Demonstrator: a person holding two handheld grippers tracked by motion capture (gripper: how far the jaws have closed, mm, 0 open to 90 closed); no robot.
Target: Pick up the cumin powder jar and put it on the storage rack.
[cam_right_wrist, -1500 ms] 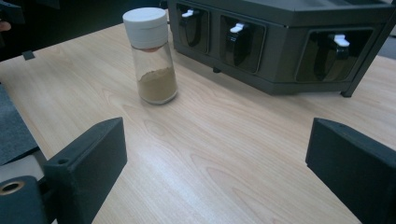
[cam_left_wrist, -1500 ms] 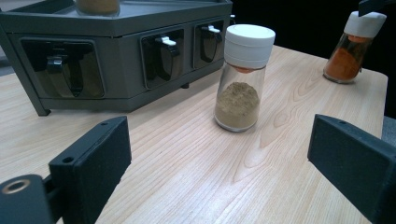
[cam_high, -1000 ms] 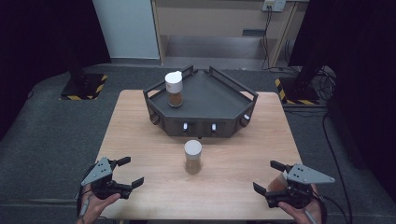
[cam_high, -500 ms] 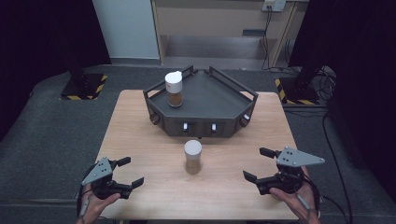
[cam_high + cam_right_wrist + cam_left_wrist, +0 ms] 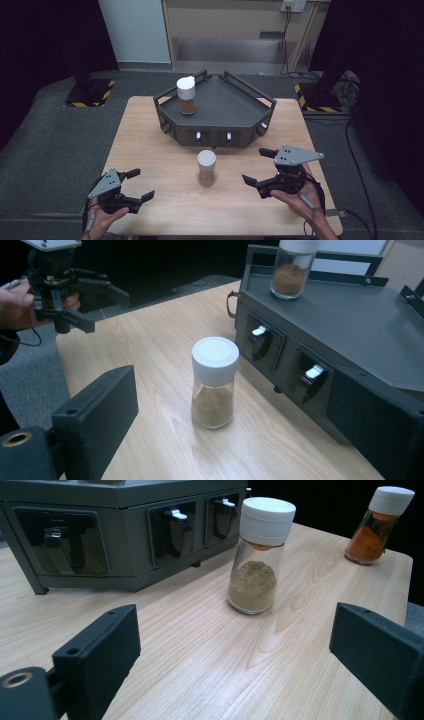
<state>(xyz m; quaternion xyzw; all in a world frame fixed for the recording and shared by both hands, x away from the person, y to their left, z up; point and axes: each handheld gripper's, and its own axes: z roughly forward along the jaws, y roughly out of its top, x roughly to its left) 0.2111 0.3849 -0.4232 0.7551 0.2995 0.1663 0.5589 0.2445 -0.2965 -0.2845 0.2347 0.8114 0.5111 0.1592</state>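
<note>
Two grippers, both jaws wide, nothing held. Spice jar [image 5: 206, 167] stands upright on the table [image 5: 150, 145], just in front of the dark tray [image 5: 250, 130]; long axis vertical, white cap up. Right gripper [image 5: 259, 167] is nearer, jar to its left, centred between its jaws in the right gripper view. Left gripper [image 5: 141, 185] sits farther off.

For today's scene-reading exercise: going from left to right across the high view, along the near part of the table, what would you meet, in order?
Left gripper, jaws open → spice jar with the white cap, standing upright on the wooden table → right gripper, jaws open, nothing between them.
</note>
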